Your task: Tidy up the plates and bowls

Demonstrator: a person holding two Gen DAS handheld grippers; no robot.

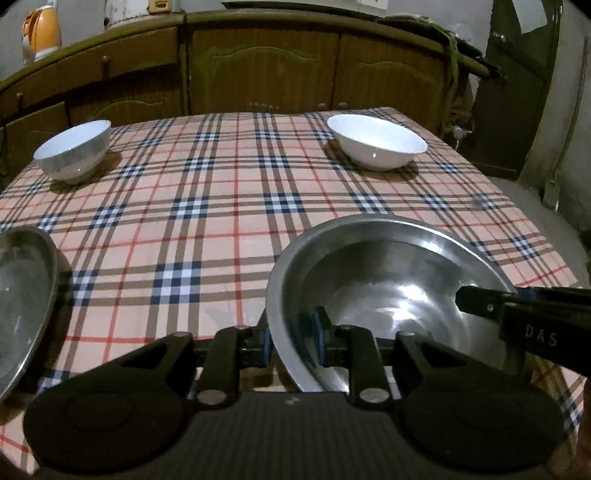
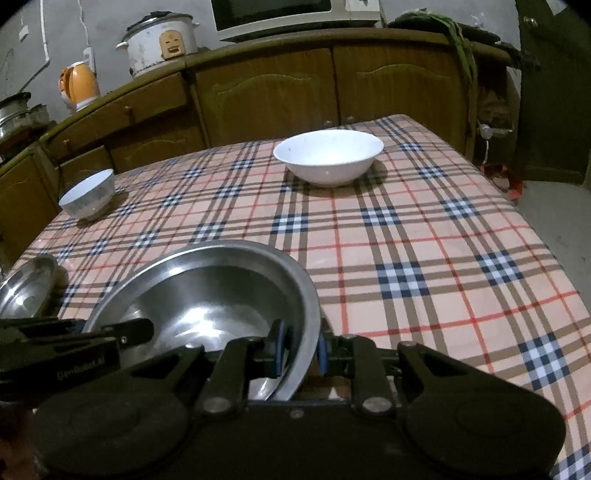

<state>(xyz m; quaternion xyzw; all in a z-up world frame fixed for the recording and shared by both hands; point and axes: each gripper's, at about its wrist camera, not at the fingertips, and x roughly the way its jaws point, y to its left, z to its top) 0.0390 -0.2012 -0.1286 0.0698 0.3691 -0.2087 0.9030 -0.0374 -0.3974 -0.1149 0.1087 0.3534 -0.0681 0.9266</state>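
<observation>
Both grippers pinch the same steel bowl (image 1: 391,295) by its rim, one on each side. L gripper (image 1: 293,341) has its blue pads closed over the bowl's left edge, one pad inside the wall, the other outside; in the right wrist view it shows as a black finger reaching in from the lower left. R gripper (image 2: 299,349) clamps the right edge the same way, rim wedged between the blue pads; in the left wrist view it comes in from the right, w/ pale lettering on its body. The bowl sits at the near side of the table, over the checked tablecloth (image 1: 221,229); can't tell if its base touches the cloth. A steel plate (image 1: 22,295) lies just to its left at the table's near-left edge, apart from the bowl. Far side: small white bowl (image 1: 74,151) at the back left, wide white bowl (image 1: 376,142) at the back right, both upright, well apart. Behind the table are brown cabinets (image 2: 266,92), w/ a rice cooker (image 2: 159,42), an orange kettle (image 2: 79,85) and a microwave (image 2: 288,14) on top.
</observation>
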